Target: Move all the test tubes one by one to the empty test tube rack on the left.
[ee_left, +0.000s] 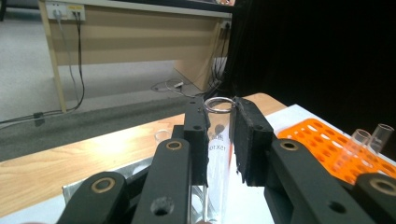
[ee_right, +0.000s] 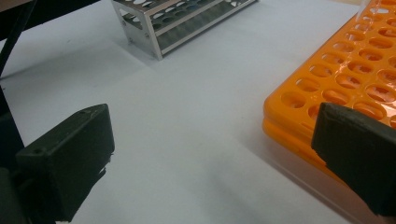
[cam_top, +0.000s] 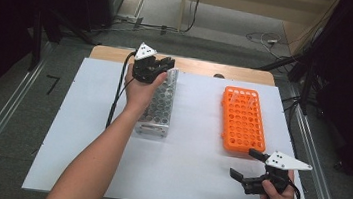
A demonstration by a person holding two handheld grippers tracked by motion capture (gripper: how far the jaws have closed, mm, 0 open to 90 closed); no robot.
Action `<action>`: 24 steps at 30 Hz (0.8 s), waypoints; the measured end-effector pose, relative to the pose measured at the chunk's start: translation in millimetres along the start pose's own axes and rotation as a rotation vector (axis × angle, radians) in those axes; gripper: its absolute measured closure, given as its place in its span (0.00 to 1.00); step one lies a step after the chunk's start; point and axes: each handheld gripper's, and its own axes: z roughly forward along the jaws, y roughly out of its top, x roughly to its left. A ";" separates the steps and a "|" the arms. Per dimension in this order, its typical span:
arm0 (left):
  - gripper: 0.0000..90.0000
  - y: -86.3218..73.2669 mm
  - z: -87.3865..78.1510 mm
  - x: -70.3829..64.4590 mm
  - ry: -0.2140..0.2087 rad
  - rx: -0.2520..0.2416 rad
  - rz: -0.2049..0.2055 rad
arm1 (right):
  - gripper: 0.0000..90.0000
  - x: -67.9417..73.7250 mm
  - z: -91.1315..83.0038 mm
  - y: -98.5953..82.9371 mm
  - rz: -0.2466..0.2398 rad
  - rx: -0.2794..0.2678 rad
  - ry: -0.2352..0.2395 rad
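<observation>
Left hand-held gripper (cam_top: 164,67): at far end of metal rack (cam_top: 158,108), near bench (cam_top: 186,176) far edge; jaws closed on clear glass test tube (ee_left: 218,140), upright, rim level with jaw tips.
Right hand-held gripper (cam_top: 247,164): near bench front-right corner, just off near end of orange rack (cam_top: 242,119); jaws wide apart, nothing between them.
Open room: broad bare white strip between racks and across front.
Left gripper view: printed marking on tube; two more tubes (ee_left: 369,140) standing in orange rack.
Right gripper view: metal rack's open lower frame.

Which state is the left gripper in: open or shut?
Shut: the left gripper clamps a clear test tube between both pads.
</observation>
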 end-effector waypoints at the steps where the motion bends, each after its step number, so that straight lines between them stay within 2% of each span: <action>1: 0.85 0.1 2.0 0.2 0.007 -0.004 0.002 | 0.00 -0.1 0.0 -0.1 0.001 0.001 -0.001; 10: 0.85 -3.4 17.0 0.6 0.049 -0.017 0.002 | 0.00 -1.3 -0.7 -0.7 0.006 -0.003 0.000; 14: 0.85 -7.4 21.6 3.3 0.068 -0.007 -0.001 | 0.00 -1.9 -0.5 -0.9 0.007 -0.002 0.001; 16: 0.85 -9.0 23.1 5.0 0.062 -0.001 -0.010 | 0.00 -2.5 -0.6 -1.0 0.009 0.000 0.000; 24: 0.85 -15.3 27.9 -3.2 0.074 0.103 0.052 | 0.00 -2.8 -0.7 -1.0 0.011 -0.001 -0.001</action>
